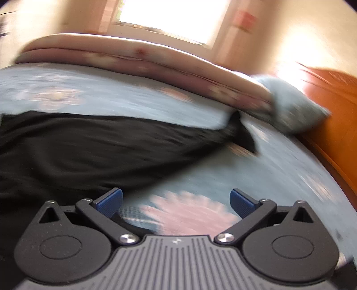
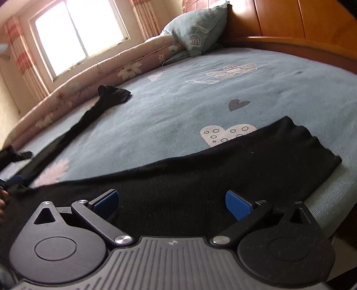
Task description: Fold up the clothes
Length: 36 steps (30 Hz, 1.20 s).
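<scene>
On the left, the left gripper hangs low over the bed with its blue-padded fingers spread wide and nothing between them; below the gap lies the blue bedsheet with a pink flower print, and this view is smeared by blur. The black garment lies spread flat on the sheet just ahead and to the left of that gripper, its far end tapering to a rumpled point near the rolled floral quilt that runs along the far side of the bed under the bright window. Farther right, a blue pillow leans by the orange wooden headboard. In the right wrist view, the right gripper is likewise wide open and holds nothing, its fingers poised just above a broad flat part of the garment, which reaches toward the bed's near edge on the right; a long narrow part runs from the left up the sheet to a crumpled end beside the quilt; the pillow rests against the headboard
</scene>
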Tool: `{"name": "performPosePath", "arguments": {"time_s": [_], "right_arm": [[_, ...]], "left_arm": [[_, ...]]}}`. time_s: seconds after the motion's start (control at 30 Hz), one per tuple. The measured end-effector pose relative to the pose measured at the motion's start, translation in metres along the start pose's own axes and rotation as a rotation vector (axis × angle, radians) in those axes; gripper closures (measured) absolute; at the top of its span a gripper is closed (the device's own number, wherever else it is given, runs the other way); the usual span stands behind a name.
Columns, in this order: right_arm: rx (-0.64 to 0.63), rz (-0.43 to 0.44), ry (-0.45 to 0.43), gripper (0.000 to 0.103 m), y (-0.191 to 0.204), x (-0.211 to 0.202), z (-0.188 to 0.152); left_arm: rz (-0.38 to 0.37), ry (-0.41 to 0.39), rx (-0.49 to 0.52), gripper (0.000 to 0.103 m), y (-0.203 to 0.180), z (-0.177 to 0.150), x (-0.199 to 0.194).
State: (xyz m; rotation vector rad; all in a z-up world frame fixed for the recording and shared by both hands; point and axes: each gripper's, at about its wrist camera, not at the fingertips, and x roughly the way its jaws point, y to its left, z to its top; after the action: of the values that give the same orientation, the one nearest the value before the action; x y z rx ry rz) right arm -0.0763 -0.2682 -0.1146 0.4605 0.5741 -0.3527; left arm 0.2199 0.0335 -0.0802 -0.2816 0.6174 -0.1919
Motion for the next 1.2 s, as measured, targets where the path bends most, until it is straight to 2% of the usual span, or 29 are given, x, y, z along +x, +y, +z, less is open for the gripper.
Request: {"name": "performPosePath", "arguments": {"time_s": [0.13, 0.27, 0.43, 0.53, 0.63, 0.7, 0.77, 0.87, 0.93, 1.13, 1.2], "right_arm": [[-0.025, -0.044, -0.008, 0.0, 0.007, 0.002, -0.003], [-0.069, -0.087, 0.006, 0.0, 0.016, 0.004, -0.004], [-0.051, -0.072, 0.019, 0.0, 0.011, 0.003, -0.001], [-0.005, -0.048, 0.012, 0.0, 0.005, 0.001, 0.002], [-0.021, -0.058, 0.011, 0.0, 0.007, 0.002, 0.001], [-0.055, -0.092, 0.01, 0.0, 0.015, 0.004, -0.002], [-0.092, -0.135, 0.008, 0.0, 0.024, 0.007, -0.005], [-0.132, -0.194, 0.003, 0.0, 0.034, 0.011, -0.009], [-0.134, -0.214, -0.003, 0.0, 0.036, 0.012, -0.011], [-0.129, -0.226, -0.002, 0.0, 0.036, 0.013, -0.01], [-0.133, -0.225, 0.004, 0.0, 0.036, 0.014, -0.009]], "left_arm": [[0.152, 0.006, -0.154, 0.002, 0.048, 0.003, 0.001], [0.346, 0.01, -0.205, 0.002, 0.081, 0.002, 0.001], [0.426, -0.027, -0.297, 0.002, 0.103, 0.006, -0.014], [0.393, -0.062, -0.28, 0.002, 0.091, 0.01, -0.026], [0.258, -0.056, -0.137, 0.002, 0.058, 0.014, -0.028], [0.14, -0.006, -0.042, 0.001, 0.036, 0.01, -0.024], [0.082, 0.019, -0.002, 0.001, 0.018, 0.002, -0.019], [0.117, 0.037, 0.027, 0.001, -0.003, -0.014, -0.01], [0.111, 0.055, 0.041, 0.001, -0.01, -0.02, -0.005], [0.135, 0.131, -0.012, 0.001, -0.001, -0.026, 0.014], [0.161, 0.118, -0.013, 0.001, 0.004, -0.026, 0.016]]}}
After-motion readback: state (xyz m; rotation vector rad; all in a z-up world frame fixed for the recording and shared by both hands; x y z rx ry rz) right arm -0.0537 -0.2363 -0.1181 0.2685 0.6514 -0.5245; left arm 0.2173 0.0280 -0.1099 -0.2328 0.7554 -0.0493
